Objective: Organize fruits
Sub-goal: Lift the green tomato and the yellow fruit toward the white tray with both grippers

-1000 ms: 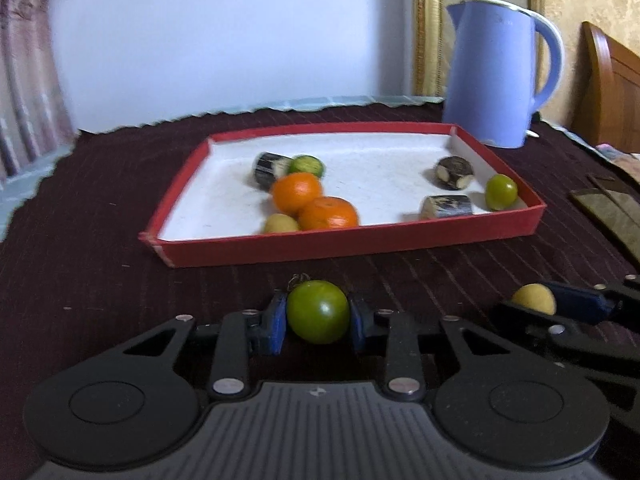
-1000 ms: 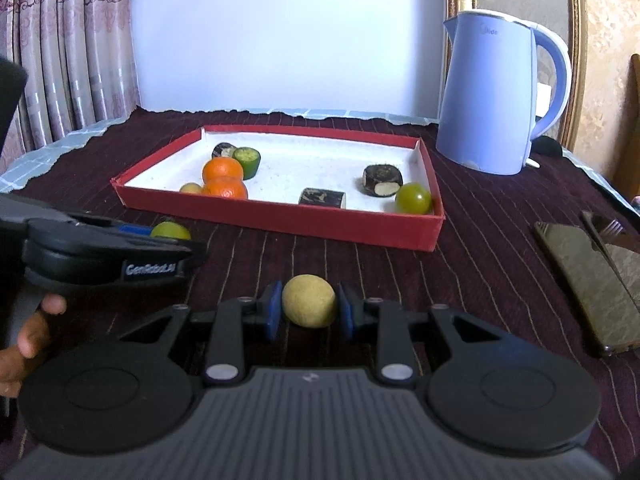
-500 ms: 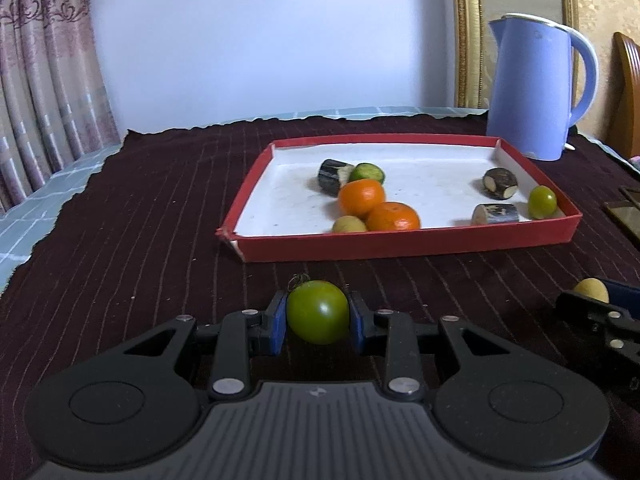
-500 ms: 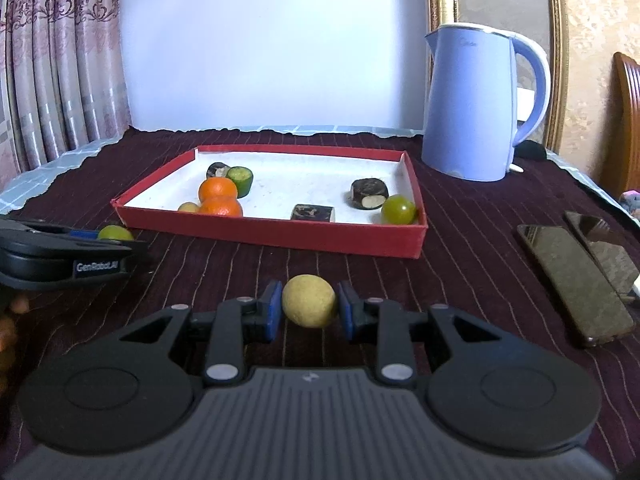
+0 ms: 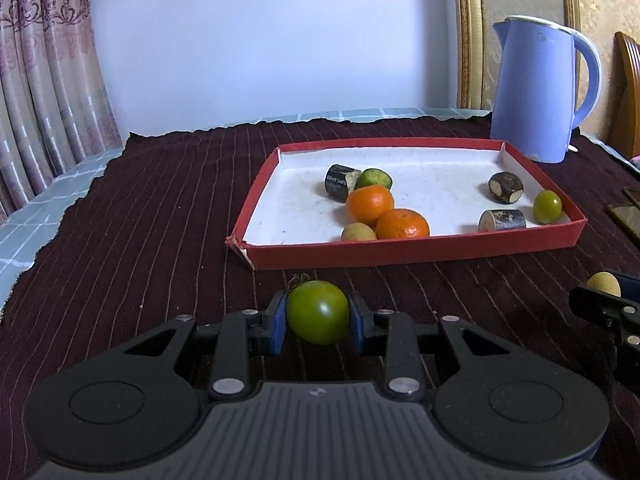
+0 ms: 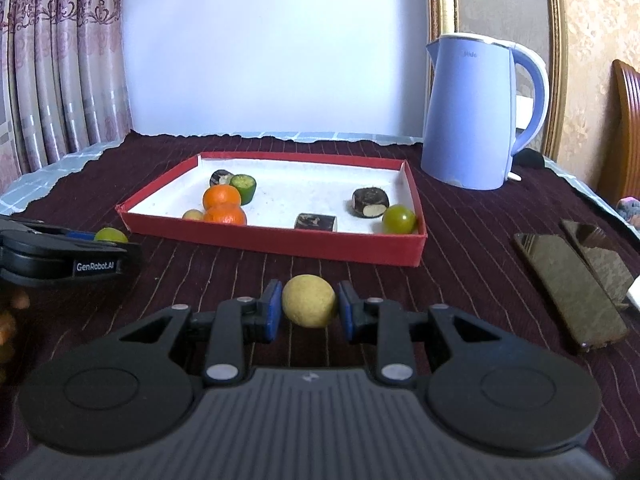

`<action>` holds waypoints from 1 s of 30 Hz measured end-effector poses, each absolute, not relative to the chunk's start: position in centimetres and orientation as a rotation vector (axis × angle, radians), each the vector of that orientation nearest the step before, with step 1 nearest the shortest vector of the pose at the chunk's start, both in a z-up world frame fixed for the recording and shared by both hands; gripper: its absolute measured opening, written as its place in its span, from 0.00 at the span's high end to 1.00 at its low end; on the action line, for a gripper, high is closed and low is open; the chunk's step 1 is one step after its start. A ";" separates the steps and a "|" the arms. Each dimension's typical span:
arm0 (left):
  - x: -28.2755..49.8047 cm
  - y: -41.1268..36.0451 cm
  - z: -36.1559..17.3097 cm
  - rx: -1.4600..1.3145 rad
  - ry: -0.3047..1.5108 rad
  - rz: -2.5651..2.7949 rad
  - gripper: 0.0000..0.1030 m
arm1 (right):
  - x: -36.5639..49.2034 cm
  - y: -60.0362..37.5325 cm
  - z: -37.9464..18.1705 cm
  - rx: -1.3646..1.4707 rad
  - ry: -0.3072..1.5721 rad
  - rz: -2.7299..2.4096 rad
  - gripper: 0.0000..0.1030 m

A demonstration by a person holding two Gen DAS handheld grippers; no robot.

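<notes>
My left gripper (image 5: 318,318) is shut on a green tomato (image 5: 318,312) and holds it just in front of the red tray (image 5: 416,250). My right gripper (image 6: 308,307) is shut on a yellow round fruit (image 6: 308,300), also short of the tray (image 6: 280,242). The tray holds two oranges (image 5: 386,214), a small yellow fruit (image 5: 358,233), a cut green fruit (image 5: 374,179), a green grape-like fruit (image 5: 547,206) and three dark cut pieces (image 5: 505,187). The left gripper also shows at the left of the right wrist view (image 6: 100,240).
A blue kettle (image 6: 476,112) stands behind the tray at the right. Two dark phones (image 6: 572,276) lie on the dark red cloth at the right. Curtains hang at the left, a wooden chair (image 6: 628,128) stands at the far right.
Both grippers have drawn back and to the left from the tray, each still holding its fruit. The tray now looks smaller and further right in the left wrist view.
</notes>
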State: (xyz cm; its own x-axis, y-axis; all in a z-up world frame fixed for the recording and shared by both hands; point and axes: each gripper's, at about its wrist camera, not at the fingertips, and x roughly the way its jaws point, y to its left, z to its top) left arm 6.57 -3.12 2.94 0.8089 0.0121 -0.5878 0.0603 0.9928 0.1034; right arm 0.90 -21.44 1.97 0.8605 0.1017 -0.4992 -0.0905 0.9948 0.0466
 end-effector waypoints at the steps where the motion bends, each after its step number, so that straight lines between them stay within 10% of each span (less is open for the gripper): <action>1: 6.6 -3.2 3.0 0.120 0.627 -0.026 0.70 | 0.9 -21.5 2.1 0.023 0.522 0.100 0.73; 30: 8.2 -5.0 4.5 0.150 0.609 -0.039 0.70 | 2.8 -21.0 3.7 0.004 0.492 0.108 0.73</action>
State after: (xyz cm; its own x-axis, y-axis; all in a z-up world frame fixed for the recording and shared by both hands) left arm 8.22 -5.02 4.51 0.8199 0.0079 -0.5725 0.0803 0.9884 0.1288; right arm 2.80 -21.00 3.68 0.8757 0.1047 -0.4713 -0.1028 0.9943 0.0298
